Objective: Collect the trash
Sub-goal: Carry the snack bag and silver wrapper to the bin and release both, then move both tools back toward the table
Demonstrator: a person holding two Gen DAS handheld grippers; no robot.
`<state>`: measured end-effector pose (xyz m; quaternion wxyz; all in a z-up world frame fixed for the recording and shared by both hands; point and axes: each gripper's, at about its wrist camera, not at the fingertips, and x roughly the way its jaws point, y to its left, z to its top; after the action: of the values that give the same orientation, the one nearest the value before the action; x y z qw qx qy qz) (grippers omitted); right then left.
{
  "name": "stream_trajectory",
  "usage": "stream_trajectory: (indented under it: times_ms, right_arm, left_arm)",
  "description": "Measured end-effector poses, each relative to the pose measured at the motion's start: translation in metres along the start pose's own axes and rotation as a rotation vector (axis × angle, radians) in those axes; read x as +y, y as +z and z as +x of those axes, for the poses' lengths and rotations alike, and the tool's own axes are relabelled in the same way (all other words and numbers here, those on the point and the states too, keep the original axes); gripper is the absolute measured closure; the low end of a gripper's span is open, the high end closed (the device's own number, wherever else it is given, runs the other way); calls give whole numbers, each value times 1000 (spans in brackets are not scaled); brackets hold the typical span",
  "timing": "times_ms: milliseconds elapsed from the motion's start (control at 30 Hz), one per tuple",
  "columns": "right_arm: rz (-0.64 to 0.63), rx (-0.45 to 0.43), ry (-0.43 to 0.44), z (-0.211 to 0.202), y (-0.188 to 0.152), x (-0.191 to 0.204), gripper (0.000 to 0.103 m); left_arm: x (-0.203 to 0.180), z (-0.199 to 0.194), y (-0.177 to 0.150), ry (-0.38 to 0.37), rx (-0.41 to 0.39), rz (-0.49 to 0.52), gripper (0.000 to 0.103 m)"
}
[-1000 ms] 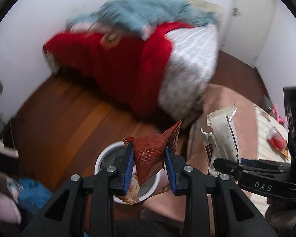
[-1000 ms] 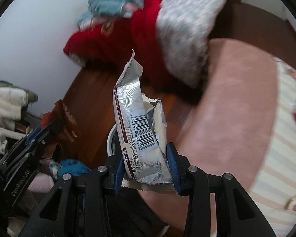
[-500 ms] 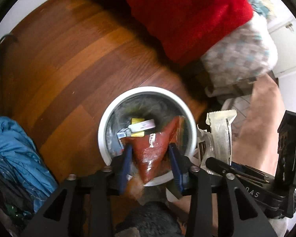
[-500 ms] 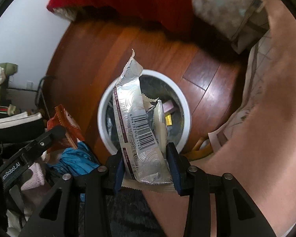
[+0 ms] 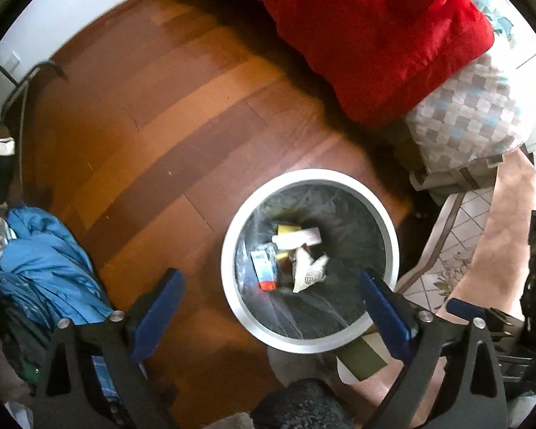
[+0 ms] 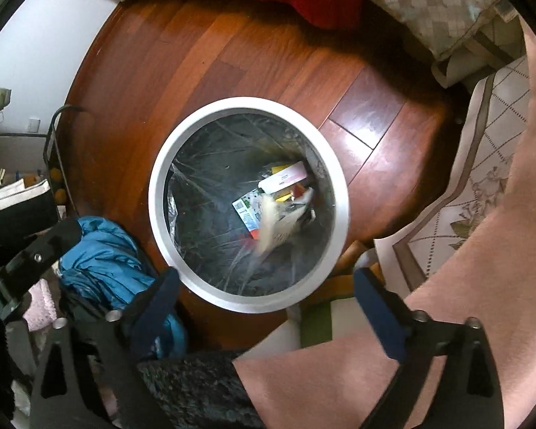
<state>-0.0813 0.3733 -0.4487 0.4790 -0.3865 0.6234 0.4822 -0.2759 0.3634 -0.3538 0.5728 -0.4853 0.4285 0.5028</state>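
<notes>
Two tools point steeply down over one bin; the left tool (image 5: 271,289) has its two blue-padded fingers (image 5: 157,314) spread wide and still opening, with nothing between them but floor and the bin's rim; the right tool (image 6: 266,287) is likewise spread wide and opening, its fingers (image 6: 377,316) pinching nothing; in the right wrist view part of the left tool shows at the left edge, and in the left wrist view part of the right tool shows at the right edge.

Just below both sits the single round bin (image 5: 228,250) with a white rim and a clear liner over a dark inside, standing on the wooden floor (image 5: 168,125); the trash (image 5: 293,257) lies at its bottom: several wrappers and small packets, too jumbled to count exactly, among them one white packet with a blue and orange end and one pale strip across a yellow piece; in the right wrist view one pale wrapper (image 6: 278,223) shows blurred inside the bin, over the rest of the pile.

Beside the bin on one side lies one crumpled blue garment (image 5: 43,268); on the other side a pink cover (image 6: 500,250) and a pale patterned cloth (image 5: 450,243) reach close to the rim.

Farther off, one red blanket (image 5: 375,35) hangs down to the floor, with one checked grey and white quilt (image 5: 471,121) beside it; beyond the floor stands a white wall (image 5: 71,10).
</notes>
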Motion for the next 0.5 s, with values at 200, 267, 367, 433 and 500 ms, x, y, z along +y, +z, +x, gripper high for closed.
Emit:
stream_trajectory:
  times_ms: [200, 267, 367, 433, 500]
  right_arm:
    - [-63, -28, -96, -20, -15, 4, 0]
    - [-79, -45, -127, -27, -21, 5, 0]
    - [-87, -67, -148, -35, -27, 5, 0]
    - [-84, -76, -146, -39, -31, 5, 0]
    - [-82, -88, -141, -45, -35, 4, 0]
  left_arm:
    - [-7, -17, -12, 46, -83, 41, 1]
    - [-10, -21, -16, 59, -94, 51, 1]
    - [-14, -28, -22, 63, -107, 61, 1]
    - [-16, -35, -25, 62, -116, 71, 1]
    - [-19, -42, -28, 58, -125, 79, 1]
